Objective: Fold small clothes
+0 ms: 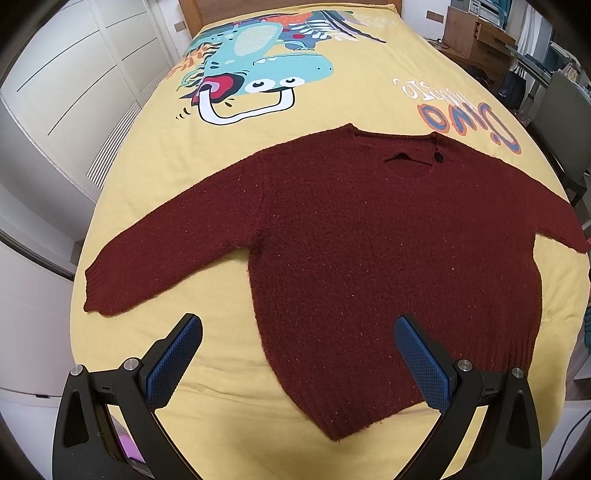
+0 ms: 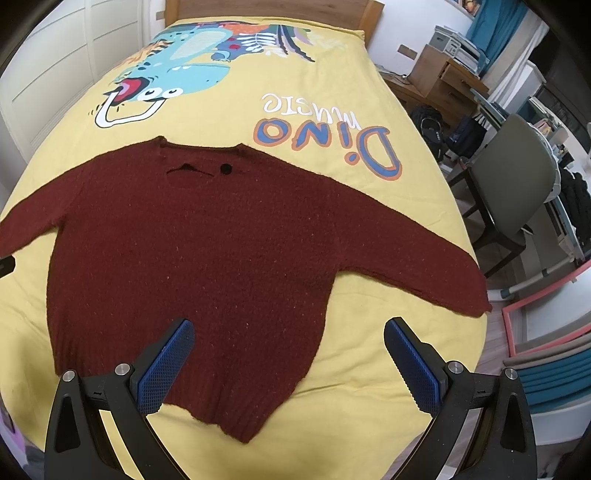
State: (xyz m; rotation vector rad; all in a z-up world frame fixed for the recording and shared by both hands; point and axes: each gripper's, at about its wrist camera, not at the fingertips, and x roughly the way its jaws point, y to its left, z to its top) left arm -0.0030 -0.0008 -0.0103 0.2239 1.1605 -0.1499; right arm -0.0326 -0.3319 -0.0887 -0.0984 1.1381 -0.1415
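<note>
Both tools, left tool (image 1: 297, 354) and right tool (image 2: 290, 360), hover spread wide and empty over the near hem. We find the maroon sweater (image 1: 369, 251) flat on the yellow bed (image 1: 351, 99), sleeves outstretched. We advise pinching each cuff cleanly, then folding the sleeves inward without dragging the body.

We see sweater (image 1: 369, 258) flat on bedspread (image 1: 332, 107) | sleeves out left and right | neckline toward headboard (image 2: 266, 11)

Left tool (image 1: 297, 356) black arms, blue textured pads (image 1: 173, 363), silver screws, right tool (image 2: 289, 360) alike
</note>
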